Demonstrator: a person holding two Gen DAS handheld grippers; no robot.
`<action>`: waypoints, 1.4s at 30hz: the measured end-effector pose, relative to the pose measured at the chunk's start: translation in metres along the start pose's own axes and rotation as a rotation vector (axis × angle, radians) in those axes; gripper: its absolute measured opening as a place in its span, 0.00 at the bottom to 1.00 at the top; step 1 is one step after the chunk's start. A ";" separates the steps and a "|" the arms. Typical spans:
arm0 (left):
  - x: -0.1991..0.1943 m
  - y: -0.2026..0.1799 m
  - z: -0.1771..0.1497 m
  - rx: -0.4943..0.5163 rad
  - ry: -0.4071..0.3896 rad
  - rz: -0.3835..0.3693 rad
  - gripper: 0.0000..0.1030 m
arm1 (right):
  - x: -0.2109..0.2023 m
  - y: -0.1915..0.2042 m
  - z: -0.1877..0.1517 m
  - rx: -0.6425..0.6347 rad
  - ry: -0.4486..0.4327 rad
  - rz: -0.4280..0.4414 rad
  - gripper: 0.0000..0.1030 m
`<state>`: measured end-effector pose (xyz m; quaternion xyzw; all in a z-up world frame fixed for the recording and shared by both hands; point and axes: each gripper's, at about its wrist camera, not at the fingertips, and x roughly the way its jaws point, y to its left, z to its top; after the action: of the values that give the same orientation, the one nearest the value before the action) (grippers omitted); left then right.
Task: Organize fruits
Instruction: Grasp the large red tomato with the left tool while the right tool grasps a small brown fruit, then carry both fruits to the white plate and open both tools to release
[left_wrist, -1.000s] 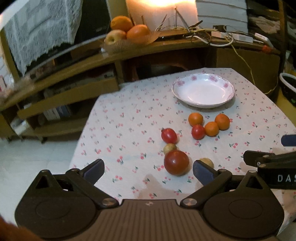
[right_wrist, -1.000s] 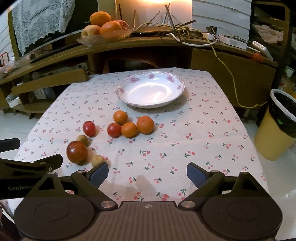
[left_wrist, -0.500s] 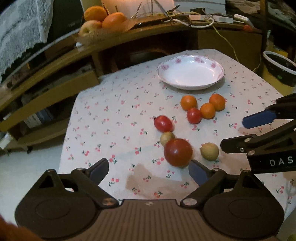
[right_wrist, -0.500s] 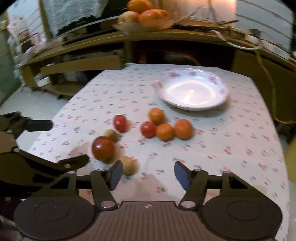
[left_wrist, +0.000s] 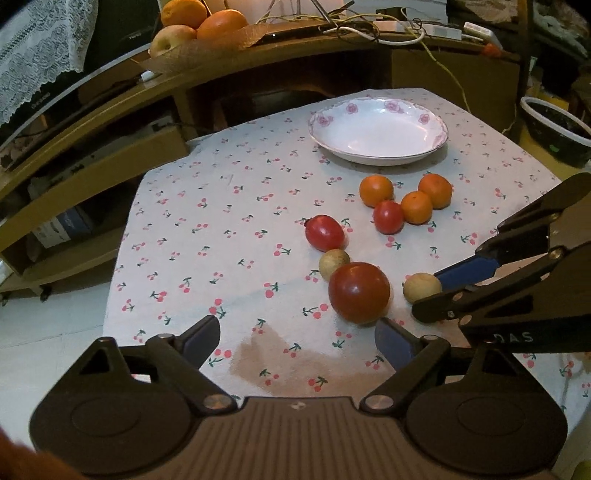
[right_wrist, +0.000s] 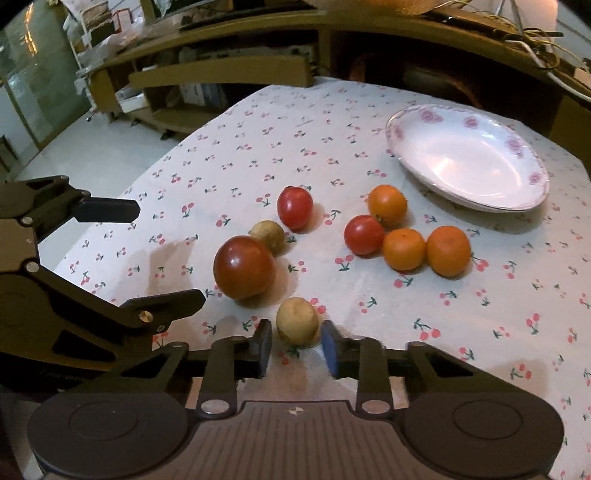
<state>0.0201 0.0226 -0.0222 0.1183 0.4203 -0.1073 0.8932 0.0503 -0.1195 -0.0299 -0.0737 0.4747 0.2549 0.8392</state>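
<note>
**Left gripper wide over the cloth, right gripper pinched on a small tan fruit**

The left gripper (left_wrist: 295, 332) tilts steeply down toward the cherry-print tablecloth (left_wrist: 221, 229), low over its near edge. The large red tomato (left_wrist: 359, 292) lies just ahead of its right fingertip, close but apart from it. A second small tan fruit (left_wrist: 334, 264) touches the tomato's far side, and an oval red tomato (left_wrist: 325, 233) sits just beyond that. The jaws stand wide and have just been easing inward a little. Nothing is between them but bare cloth and a damp-looking stain.

The right gripper (right_wrist: 296, 349) also pitches steeply down, and it reaches in from the right side of the left wrist view. The small tan fruit (right_wrist: 297, 326) sits right at its fingertips, centred between the blue pads (one pad on each flank). The jaws are drawn in narrow and closed on this fruit, which rests on the cloth. The large red tomato is just ahead and to the left of the tips, near the fruit but not touching it.

Farther ahead and to the right of the tips, three oranges (right_wrist: 404, 249) and a small red tomato (right_wrist: 364, 235) bunch together. The empty flower-rimmed plate (right_wrist: 461, 205) lies beyond them.
</note>
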 end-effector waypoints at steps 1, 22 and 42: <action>0.001 0.000 0.001 -0.005 0.001 -0.009 0.91 | 0.000 -0.001 0.001 -0.002 0.003 0.003 0.26; 0.038 -0.016 0.019 -0.069 0.051 -0.145 0.45 | -0.016 -0.038 -0.007 0.111 -0.005 -0.067 0.26; 0.033 -0.019 0.059 -0.077 -0.009 -0.228 0.45 | -0.029 -0.066 0.016 0.180 -0.071 -0.092 0.26</action>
<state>0.0779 -0.0162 -0.0135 0.0348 0.4309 -0.1925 0.8809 0.0826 -0.1805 -0.0049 -0.0104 0.4618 0.1749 0.8695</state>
